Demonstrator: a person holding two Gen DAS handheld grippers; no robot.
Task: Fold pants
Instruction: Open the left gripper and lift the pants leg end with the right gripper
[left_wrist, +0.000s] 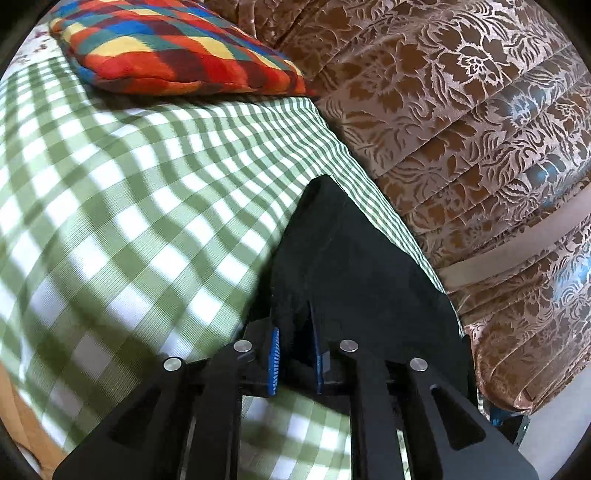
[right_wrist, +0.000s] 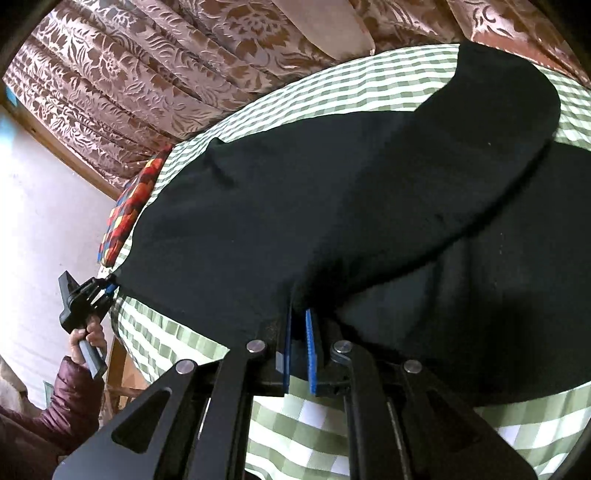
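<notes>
Black pants (right_wrist: 332, 206) lie spread on a bed with a green-and-white checked sheet (right_wrist: 325, 421). My right gripper (right_wrist: 298, 317) is shut on the near edge of the pants, cloth pinched between its blue pads (right_wrist: 309, 350). My left gripper (left_wrist: 295, 332) is shut on another edge of the pants (left_wrist: 351, 258), which drape away from it over the sheet (left_wrist: 129, 184). In the right wrist view the left gripper (right_wrist: 109, 290) shows at the far left, holding the pants' corner, with the person's hand below it.
A multicoloured checked pillow (left_wrist: 177, 48) lies at the head of the bed and also shows in the right wrist view (right_wrist: 129, 210). Brown floral curtains (left_wrist: 461, 110) hang right behind the bed's far edge. A white wall (right_wrist: 48, 203) is at left.
</notes>
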